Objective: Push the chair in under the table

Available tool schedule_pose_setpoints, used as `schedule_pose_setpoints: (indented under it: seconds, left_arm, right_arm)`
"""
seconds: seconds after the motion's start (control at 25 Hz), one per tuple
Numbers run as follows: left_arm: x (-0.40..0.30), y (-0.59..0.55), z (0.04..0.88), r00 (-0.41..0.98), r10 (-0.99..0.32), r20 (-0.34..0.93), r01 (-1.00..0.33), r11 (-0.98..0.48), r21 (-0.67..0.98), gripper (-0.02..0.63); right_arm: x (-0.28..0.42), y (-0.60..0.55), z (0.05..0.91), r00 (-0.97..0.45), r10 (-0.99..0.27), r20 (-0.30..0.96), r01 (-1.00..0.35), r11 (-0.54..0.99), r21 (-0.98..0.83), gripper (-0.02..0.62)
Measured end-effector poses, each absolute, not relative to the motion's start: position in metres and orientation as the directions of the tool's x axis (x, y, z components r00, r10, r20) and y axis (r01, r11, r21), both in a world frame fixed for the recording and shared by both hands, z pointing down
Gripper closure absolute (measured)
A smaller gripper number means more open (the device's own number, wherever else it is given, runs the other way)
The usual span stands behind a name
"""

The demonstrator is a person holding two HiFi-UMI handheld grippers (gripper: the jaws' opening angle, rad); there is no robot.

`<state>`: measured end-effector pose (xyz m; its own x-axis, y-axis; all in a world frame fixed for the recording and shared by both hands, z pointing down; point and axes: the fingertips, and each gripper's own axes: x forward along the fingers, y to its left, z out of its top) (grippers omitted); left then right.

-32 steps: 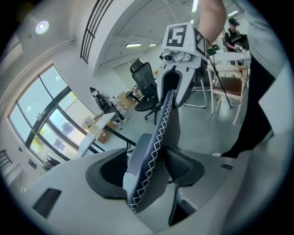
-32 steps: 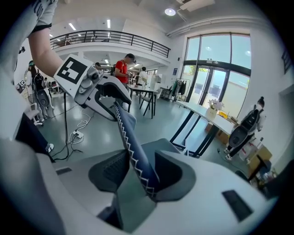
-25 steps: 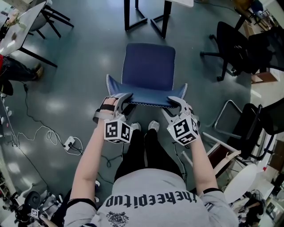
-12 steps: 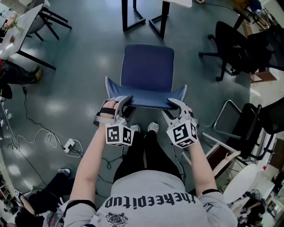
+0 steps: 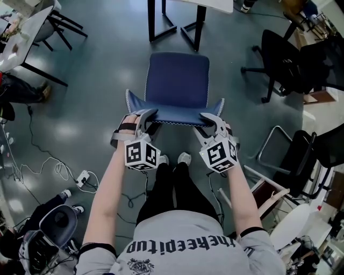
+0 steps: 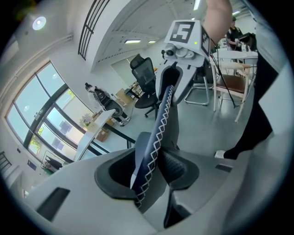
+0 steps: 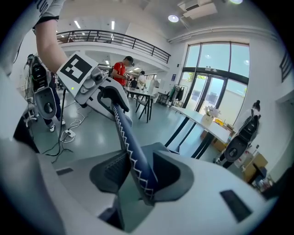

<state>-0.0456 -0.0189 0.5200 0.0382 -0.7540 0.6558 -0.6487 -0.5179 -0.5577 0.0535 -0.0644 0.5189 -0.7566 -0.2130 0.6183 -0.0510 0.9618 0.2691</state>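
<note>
Sliding up the frame, the chair [image 5: 178,80] now sits nearer the table [image 5: 215,4] at the top edge than a second ago. Its seat is close to the black table legs [image 5: 198,24] but not yet beneath the top. The left gripper [image 5: 146,114] and right gripper [image 5: 207,117] have just been closing their jaws, and each now clamps the stitched upper edge of the backrest [image 5: 177,114], one at each end. The push looks under way, though more travel toward the top of the frame remains.
</note>
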Motion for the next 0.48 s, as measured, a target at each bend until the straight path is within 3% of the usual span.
schedule_pose_setpoints:
  seconds: [0.48]
  left_arm:
    - [-0.072, -0.072, 0.521, 0.023, -0.746, 0.666, -0.671, -0.505, -0.543, 0.440]
  right_arm:
    - [0.027, -0.118, 0.519, -0.773, -0.182, 0.608, -0.025, 0.966, 0.257, 0.439]
